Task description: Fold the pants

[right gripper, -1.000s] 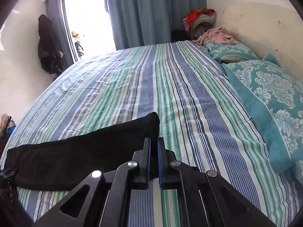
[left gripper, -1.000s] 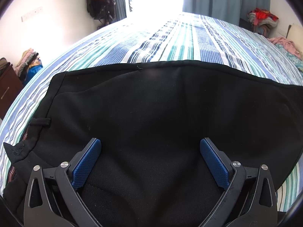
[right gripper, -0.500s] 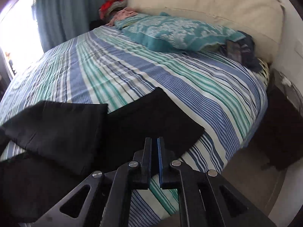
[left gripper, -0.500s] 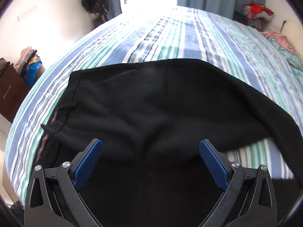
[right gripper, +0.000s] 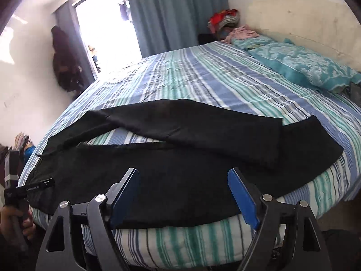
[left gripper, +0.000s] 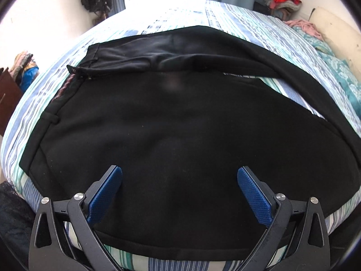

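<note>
— Looking past my left gripper [left gripper: 179,192]: its jaws are spread wide, nothing between them. The pants [left gripper: 180,135] lie flat on the bed [left gripper: 225,15] right ahead of the jaws, waistband off to the left of them.

— And the other side?

— My right gripper [right gripper: 183,194] has its jaws released too, holding nothing. From there the pants [right gripper: 180,176] stretch across the near edge of the bed [right gripper: 203,72], just beyond the jaws. One leg runs left to right straight ahead; the other leg lies farther out and crosses over it toward the right of the jaws, with a wedge of striped sheet showing between them on the left.

— Anything else nearby?

— A teal pillow [right gripper: 304,65] far ahead and right of the right jaws. I can see my left hand [right gripper: 13,223] low at the left edge of that view, gripping the handle.
</note>
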The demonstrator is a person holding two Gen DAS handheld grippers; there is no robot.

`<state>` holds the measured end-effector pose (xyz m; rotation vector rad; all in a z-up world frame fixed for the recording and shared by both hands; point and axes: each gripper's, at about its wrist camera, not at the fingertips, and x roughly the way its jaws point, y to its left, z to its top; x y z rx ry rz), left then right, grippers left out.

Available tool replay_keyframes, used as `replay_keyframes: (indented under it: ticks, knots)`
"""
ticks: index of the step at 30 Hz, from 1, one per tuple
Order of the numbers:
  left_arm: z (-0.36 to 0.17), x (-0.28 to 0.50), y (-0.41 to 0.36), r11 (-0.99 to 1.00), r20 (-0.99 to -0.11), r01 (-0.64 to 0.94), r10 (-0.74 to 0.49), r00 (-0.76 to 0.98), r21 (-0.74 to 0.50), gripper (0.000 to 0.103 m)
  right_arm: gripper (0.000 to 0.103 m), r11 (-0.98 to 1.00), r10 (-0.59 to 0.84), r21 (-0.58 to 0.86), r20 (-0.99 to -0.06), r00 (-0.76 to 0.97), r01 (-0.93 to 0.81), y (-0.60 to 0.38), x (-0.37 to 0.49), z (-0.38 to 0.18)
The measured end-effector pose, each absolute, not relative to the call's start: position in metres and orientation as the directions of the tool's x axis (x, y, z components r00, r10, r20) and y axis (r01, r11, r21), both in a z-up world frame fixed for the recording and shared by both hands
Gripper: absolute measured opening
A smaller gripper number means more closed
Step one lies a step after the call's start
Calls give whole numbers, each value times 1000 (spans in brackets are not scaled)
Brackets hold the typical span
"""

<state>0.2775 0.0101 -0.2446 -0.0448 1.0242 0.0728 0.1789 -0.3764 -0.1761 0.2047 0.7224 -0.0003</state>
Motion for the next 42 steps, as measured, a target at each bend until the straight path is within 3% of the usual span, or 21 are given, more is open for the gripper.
replay_keyframes:
  ticks: [13, 17, 18, 28, 30, 34, 36, 42]
  knots:
    - [-258, 273, 8, 998, -852, -47, 69, 520, 51, 103, 82, 1000, 8, 21, -804, 595, 15, -332, 220, -238]
    - [-260, 274, 6, 997, -852, -45, 81, 517, 67, 103, 99, 999, -30, -40, -811, 584, -4, -323, 221, -247]
    - [-261, 274, 6, 997, -852, -44, 82, 517, 69, 103, 103, 999, -32, -42, -813, 581, -4, -322, 221, -248]
    - [-263, 273, 3, 997, -842, -33, 77, 534, 71, 103, 103, 995, 70, 98, -828, 556, 21, -340, 219, -255]
    - [-263, 272, 3, 997, -840, -34, 77, 537, 70, 103, 99, 982, 126, 184, -783, 609, 34, -353, 214, -238]
    - [-263, 272, 2, 997, -839, -35, 78, 538, 71, 103, 99, 805, 310, 583, -573, 758, 111, -421, 197, -224]
    - [-263, 272, 3, 997, -839, -35, 77, 539, 69, 103, 84, 646, 365, 740, -513, 777, 185, -458, 196, -242]
    - [-262, 270, 2, 997, -836, -41, 82, 542, 71, 103, 78, 413, 278, 842, -479, 833, 346, -514, 195, -275]
